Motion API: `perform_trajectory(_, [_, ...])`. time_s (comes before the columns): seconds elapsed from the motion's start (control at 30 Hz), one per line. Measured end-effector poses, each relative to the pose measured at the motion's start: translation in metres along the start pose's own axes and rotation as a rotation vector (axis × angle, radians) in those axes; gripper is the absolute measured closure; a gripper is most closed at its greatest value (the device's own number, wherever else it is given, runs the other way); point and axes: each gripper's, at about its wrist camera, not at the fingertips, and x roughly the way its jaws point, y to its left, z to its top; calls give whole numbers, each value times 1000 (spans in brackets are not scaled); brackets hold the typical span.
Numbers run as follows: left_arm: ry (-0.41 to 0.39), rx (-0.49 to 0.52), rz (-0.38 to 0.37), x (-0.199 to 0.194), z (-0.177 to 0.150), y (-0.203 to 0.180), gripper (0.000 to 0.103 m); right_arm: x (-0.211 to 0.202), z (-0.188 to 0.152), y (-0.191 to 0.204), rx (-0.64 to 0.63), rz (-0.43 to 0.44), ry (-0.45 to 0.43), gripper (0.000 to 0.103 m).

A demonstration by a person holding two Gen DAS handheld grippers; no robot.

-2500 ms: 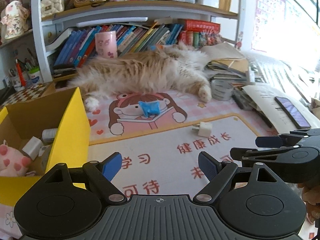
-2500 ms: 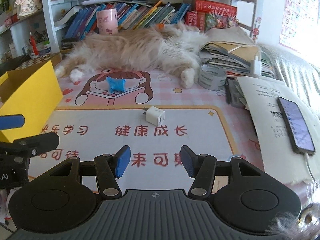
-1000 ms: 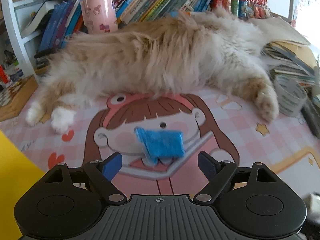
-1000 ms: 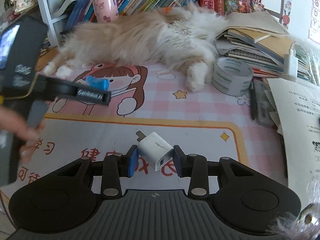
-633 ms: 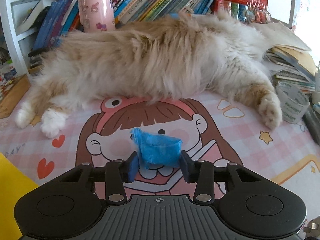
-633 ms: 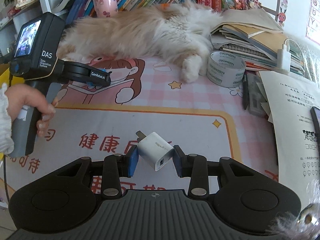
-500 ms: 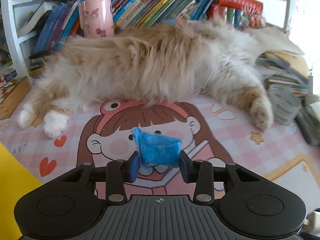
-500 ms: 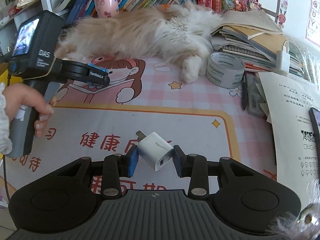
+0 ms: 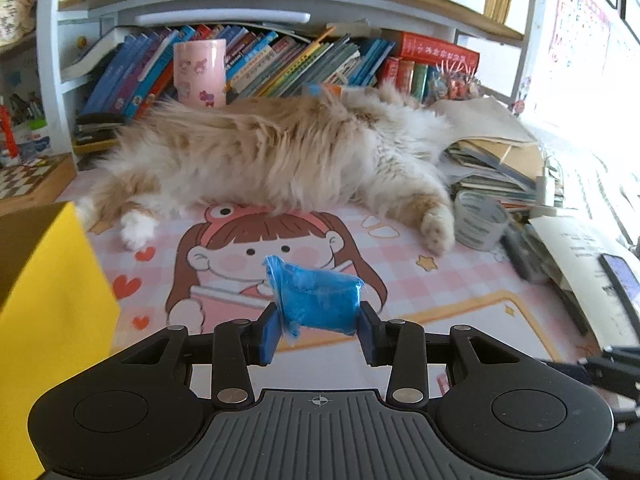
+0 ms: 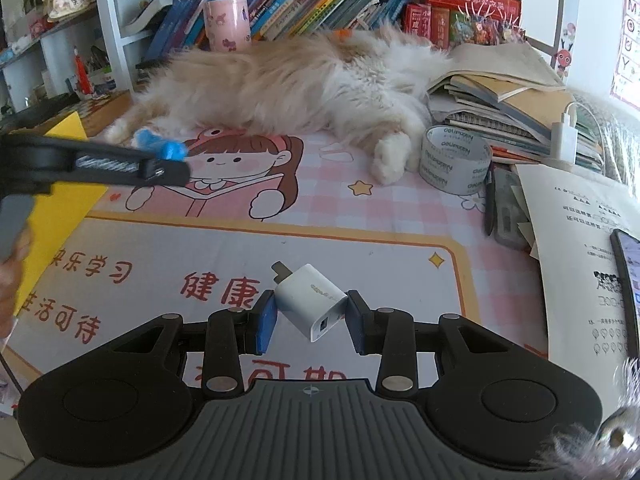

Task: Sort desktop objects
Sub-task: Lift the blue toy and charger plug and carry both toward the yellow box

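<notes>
Two tools clamped: left on blue wad, right on white charger, lettering blurred, beside "Deli"-looking tape.

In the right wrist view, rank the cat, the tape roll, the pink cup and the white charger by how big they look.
1. cat
2. tape roll
3. white charger and pink cup: look about alike; the charger sits much nearer the camera, so unranked.

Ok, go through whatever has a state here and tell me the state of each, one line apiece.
Left gripper: jaws shut on the blue packet.
Right gripper: jaws shut on the white charger.
Phone: screen lit.
Cat: lying stretched out.
Tape roll: lying on its side.
</notes>
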Motion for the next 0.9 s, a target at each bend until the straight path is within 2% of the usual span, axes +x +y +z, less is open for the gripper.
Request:
perform_trajectory(0.4, [-26, -36, 5, -70, -40, 6, 65, -30, -14, 17, -19, 14, -25, 69])
perform_trajectory(0.9, [-14, -49, 16, -129, -81, 38, 65, -60, -26, 75, -81, 51, -50, 69])
